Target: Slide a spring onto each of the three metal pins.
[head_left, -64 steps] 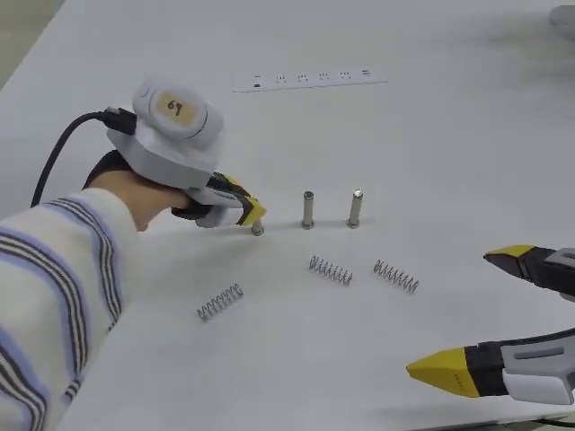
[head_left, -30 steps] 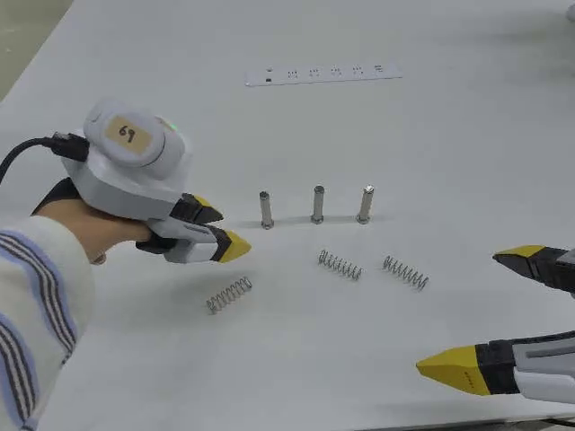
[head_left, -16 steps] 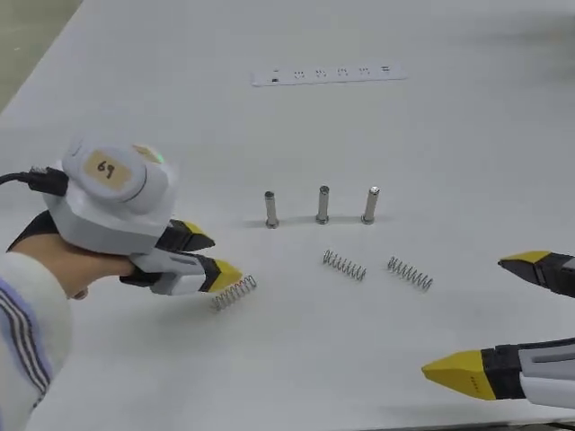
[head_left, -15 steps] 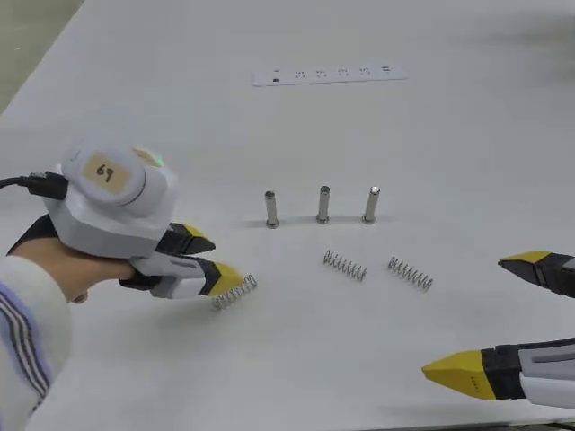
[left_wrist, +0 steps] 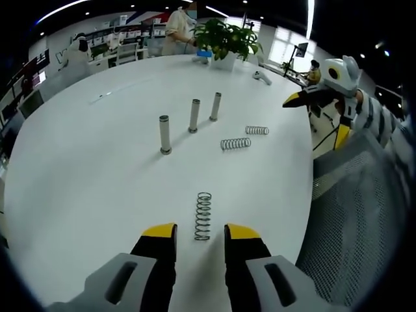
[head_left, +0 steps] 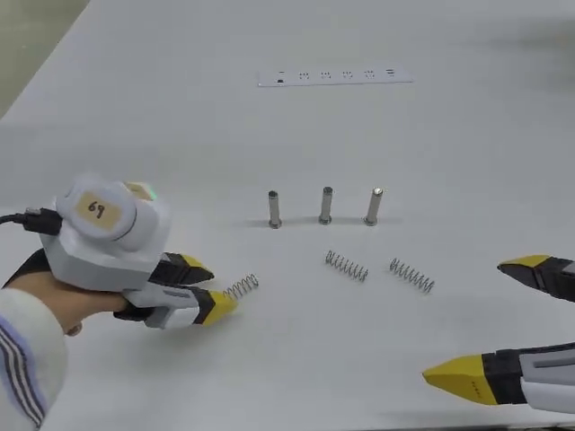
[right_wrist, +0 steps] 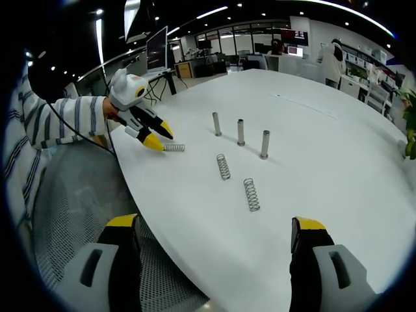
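Note:
Three upright metal pins (head_left: 325, 206) stand in a row on the white table, all bare. Three springs lie in front of them: a left spring (head_left: 241, 287), a middle spring (head_left: 347, 267) and a right spring (head_left: 411, 276). My left gripper (head_left: 207, 288) is open, low over the table, its yellow tips just left of the left spring. In the left gripper view that spring (left_wrist: 203, 215) lies just ahead of the gap between the fingertips (left_wrist: 161, 231). My right gripper (head_left: 499, 321) is wide open at the table's front right edge, well away from the springs.
A white power strip (head_left: 335, 77) lies flat at the far side of the table (head_left: 449, 135). A black cable trails from the left gripper off the left edge. A potted plant (left_wrist: 224, 40) stands on the far end in the left gripper view.
My left gripper has drawn back from the left pin and dropped toward the near left, ending with its tips at the left spring. The right gripper has stayed put.

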`<state>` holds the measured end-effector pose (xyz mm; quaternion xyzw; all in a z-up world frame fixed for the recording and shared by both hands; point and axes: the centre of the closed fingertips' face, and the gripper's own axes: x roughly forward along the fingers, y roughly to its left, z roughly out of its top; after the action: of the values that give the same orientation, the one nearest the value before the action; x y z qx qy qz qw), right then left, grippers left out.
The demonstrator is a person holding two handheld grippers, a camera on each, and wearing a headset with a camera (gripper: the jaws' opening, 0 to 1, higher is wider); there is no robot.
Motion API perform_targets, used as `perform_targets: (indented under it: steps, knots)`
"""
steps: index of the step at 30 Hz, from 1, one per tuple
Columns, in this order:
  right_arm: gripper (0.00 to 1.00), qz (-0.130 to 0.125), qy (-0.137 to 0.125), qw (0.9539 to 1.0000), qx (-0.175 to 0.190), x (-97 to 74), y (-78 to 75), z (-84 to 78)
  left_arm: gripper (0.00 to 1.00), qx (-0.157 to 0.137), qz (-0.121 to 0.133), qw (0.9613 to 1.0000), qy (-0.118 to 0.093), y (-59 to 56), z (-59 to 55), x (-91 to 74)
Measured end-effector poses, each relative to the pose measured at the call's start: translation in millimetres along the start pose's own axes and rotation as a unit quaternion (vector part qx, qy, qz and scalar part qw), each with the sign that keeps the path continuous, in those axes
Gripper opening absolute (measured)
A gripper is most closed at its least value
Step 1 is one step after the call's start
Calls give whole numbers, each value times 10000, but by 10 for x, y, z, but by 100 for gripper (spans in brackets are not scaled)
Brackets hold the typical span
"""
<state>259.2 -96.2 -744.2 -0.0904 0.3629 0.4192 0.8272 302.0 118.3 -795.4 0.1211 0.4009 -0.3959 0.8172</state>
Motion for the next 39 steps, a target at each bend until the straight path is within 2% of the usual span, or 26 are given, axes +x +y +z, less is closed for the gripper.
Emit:
perform_targets:
  steps: [6, 14, 16, 20, 31, 39]
  knots:
    - [94, 44, 58, 10000, -25, 14, 29, -34, 19, -90, -30, 9999, -101, -11, -14, 0]
    - [94, 80, 37, 9999, 62, 26, 48, -59, 16, -94, -13, 9999, -51, -9, -63, 22]
    - [94, 70, 22, 10000, 63, 22, 45, -56, 16, 18, 20, 10000, 7, -19, -89, 34]
    - [94, 44, 30, 10000, 64, 16, 33, -64, 15, 39, 4, 10000, 79, -46, -131, 49]
    - [96, 14, 24, 10000, 33, 6, 23, -42, 4, 323, 301, 9989, 131, 84, -100, 65]
    - [99, -27, -9, 10000, 35, 6, 17, -29, 4, 416, 358, 9984, 126, 90, -78, 86]
